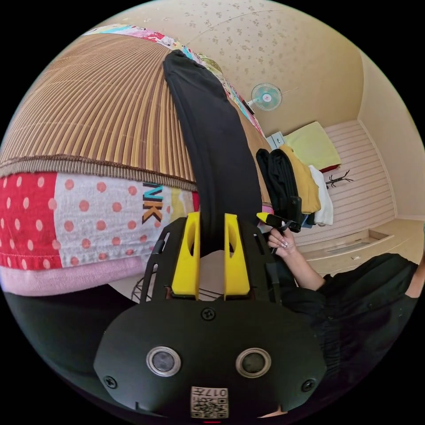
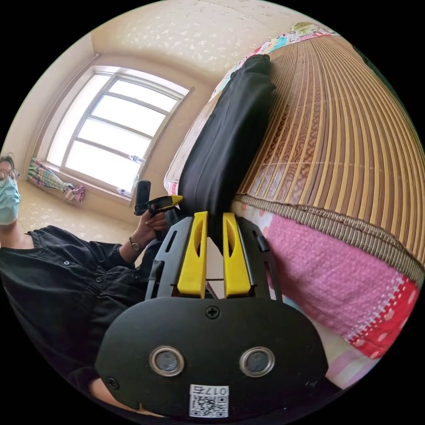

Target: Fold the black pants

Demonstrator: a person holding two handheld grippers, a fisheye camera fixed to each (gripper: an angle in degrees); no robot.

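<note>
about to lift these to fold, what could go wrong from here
1. The left gripper and right gripper each pinch the pants at the very edge near the mattress side; the fabric may slip out when lifted.
2. The pants lie long across the slatted mat; dragging could bunch them or shift the mat.
3. The clothes pile sits close beside the pants; a swinging leg might knock it.

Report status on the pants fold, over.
Left gripper and right gripper both clamped on black pants, stretched along bamboo mat. Clothes pile beside them.
</note>
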